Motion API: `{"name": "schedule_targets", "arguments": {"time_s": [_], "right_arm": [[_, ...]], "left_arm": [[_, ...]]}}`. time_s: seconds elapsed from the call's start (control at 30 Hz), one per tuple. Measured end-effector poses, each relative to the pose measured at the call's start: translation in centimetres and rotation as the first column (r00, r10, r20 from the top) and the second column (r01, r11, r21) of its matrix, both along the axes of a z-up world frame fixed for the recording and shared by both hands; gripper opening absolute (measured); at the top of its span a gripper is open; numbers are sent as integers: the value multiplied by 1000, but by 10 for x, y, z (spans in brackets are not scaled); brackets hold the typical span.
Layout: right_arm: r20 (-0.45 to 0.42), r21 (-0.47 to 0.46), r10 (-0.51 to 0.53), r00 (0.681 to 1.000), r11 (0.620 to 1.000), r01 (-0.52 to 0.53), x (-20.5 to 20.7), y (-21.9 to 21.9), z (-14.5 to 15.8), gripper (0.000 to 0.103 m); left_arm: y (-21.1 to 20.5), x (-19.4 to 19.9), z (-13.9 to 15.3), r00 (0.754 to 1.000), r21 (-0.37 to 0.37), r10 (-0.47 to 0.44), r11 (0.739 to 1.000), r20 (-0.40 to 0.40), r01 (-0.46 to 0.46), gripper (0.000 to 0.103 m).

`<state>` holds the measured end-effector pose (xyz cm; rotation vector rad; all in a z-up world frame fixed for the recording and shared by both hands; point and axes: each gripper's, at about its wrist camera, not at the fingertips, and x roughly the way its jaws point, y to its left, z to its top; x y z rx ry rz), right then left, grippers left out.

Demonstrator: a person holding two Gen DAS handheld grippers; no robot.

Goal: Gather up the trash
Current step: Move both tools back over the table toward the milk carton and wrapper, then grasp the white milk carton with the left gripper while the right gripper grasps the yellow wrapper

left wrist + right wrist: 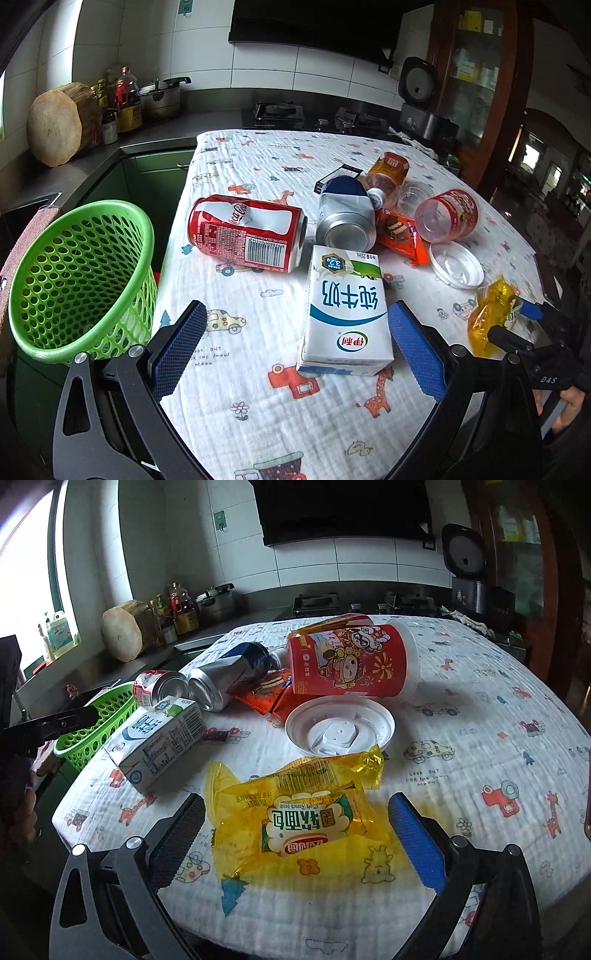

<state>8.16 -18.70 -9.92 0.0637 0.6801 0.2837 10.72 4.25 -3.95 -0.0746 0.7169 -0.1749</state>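
Trash lies on a table under a printed white cloth. My left gripper is open, and a white milk carton lies flat between its fingers, close to the right pad. A dented red cola can and a silver-blue can lie just beyond. My right gripper is open around a yellow bread wrapper, which rests on the cloth. A white lid and a tipped red cup lie behind the wrapper. The green mesh basket stands off the table's left edge.
An orange snack wrapper, a clear orange-labelled bottle and a small black box sit in the pile. The counter behind holds a wooden block, bottles, a pot and a stove. Bare cloth lies right of the wrapper.
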Motion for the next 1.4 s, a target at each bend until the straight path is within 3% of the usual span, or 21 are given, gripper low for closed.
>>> {"name": "schedule_targets", "arguments": {"time_s": [0.57,0.7,1.0,1.07,1.17,1.4], "right_arm": [[-22,6,-16,1000,1000,17,20,-1,-14,95],[-15,13,-16,1000,1000,16,18,-3,-13,88],[-15,28,-16,1000,999,17,12,-9,-10,70],[-19,20,-17,1000,1000,18,13,-8,-10,71],[-6,14,-28,1000,1000,28,11,-7,-8,90],[-8,46,-54,999,997,54,2,-14,-1,94]], "left_arm": [[-42,36,-23,992,46,-85,995,-90,89,96],[-48,45,-29,990,72,-83,993,-112,91,96],[-52,54,-41,980,57,-100,992,-174,111,67],[-51,54,-43,979,57,-98,992,-181,110,66],[-51,54,-44,979,55,-97,993,-178,108,65],[-53,51,-43,979,49,-115,991,-166,124,65]]}}
